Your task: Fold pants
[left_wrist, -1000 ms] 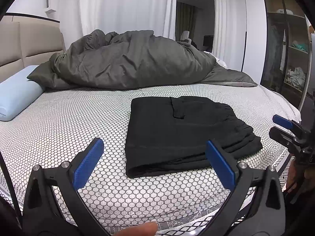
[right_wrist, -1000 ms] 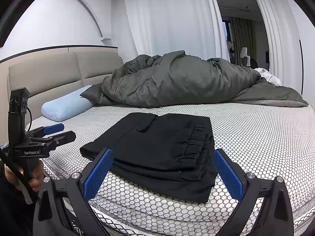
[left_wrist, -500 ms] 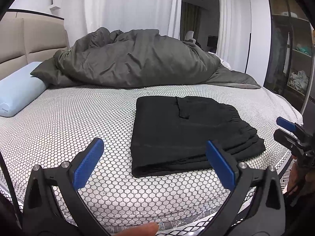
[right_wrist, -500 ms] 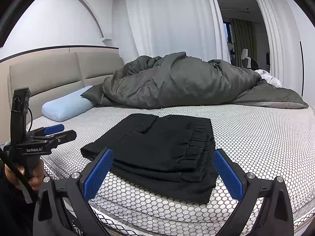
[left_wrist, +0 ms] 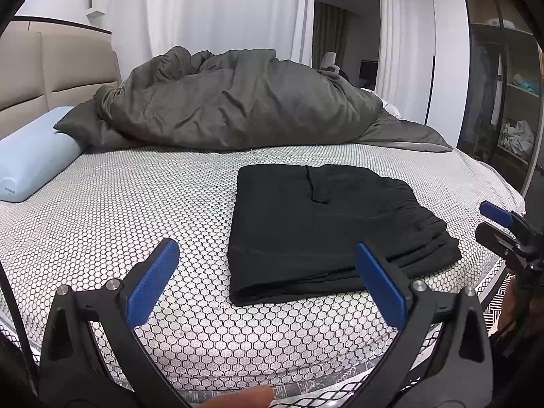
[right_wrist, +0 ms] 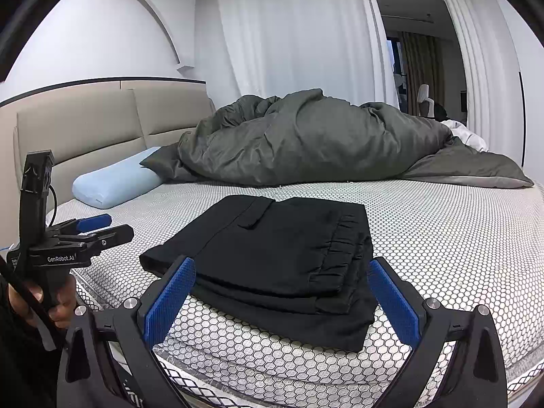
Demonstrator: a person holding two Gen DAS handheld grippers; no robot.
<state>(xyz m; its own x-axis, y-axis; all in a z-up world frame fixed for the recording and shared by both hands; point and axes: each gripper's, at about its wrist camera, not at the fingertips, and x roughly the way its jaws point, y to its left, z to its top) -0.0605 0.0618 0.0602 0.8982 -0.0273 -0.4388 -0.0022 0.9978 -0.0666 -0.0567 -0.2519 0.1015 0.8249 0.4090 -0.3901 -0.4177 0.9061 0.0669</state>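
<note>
A: Where are the pants (left_wrist: 326,227)?

B: Lying flat on the bed (left_wrist: 136,210), folded into a thick rectangular stack of matte black cloth; a gathered, ruched waistband shows along one edge and a small pocket flap on top; the layers step out at the near corner.

A: And the bed's surface?

B: A white cover printed with a fine dark honeycomb mesh; beyond the pants a crumpled, faintly shiny grey duvet (left_wrist: 238,102) is heaped up; beyond the pants and off toward the padded beige headboard (right_wrist: 102,129) lies a smooth pale blue bolster pillow (right_wrist: 115,183).

A: The left gripper (left_wrist: 267,284)?

B: Short of the pants, near the bed's edge; its black fingers with ribbed blue pads (left_wrist: 151,287) stand wide apart with nothing between them; a fingertip shows at the bottom edge of that view.

A: The right gripper (right_wrist: 280,297)?

B: Also short of the pants, at their stepped corner; its blue-padded fingers (right_wrist: 170,301) are likewise spread wide and hold nothing; from its view a hand (right_wrist: 51,302) grips the handle of the left gripper, off to the side of the pants.
</note>
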